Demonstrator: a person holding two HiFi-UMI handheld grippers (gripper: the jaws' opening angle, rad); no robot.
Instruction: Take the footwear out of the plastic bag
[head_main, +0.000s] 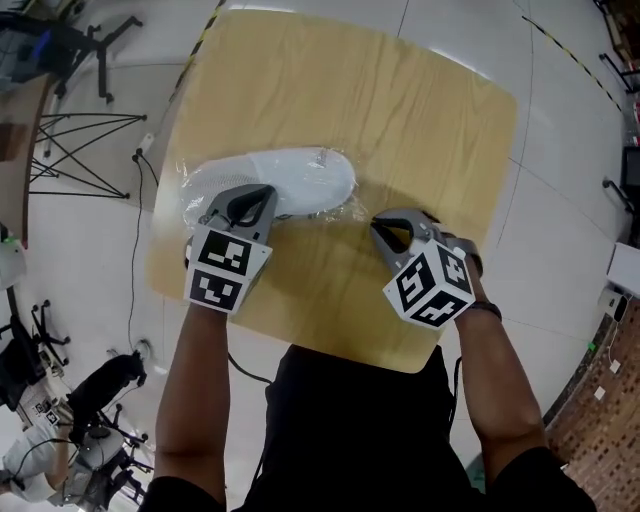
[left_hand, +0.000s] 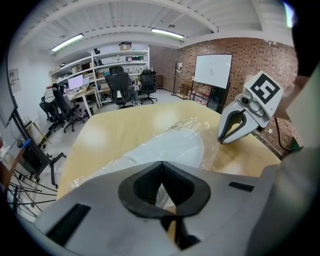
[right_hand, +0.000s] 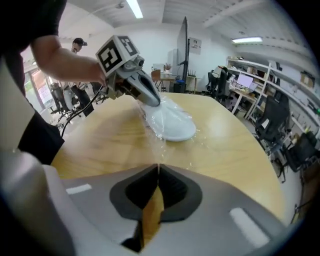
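A white shoe (head_main: 295, 172) lies sealed in a clear plastic bag (head_main: 197, 186) at the left-middle of the round-cornered wooden table (head_main: 420, 110). My left gripper (head_main: 262, 192) rests on the bag's near side with its jaws shut, pinching the film over the shoe (right_hand: 175, 125). Its tip (right_hand: 156, 102) shows at the bag's near end in the right gripper view. My right gripper (head_main: 377, 226) sits low at the bag's right end. Its jaws stand a narrow slit apart. Wrinkled film (right_hand: 159, 142) reaches toward its tips, with nothing pressed between the pads.
The table edge runs just in front of both grippers. On the floor to the left stand black tripod legs (head_main: 75, 150) and office chairs (head_main: 85, 40). A whiteboard (left_hand: 212, 70) and a brick wall (left_hand: 260, 55) stand behind the table. A person (right_hand: 76, 45) is at the back.
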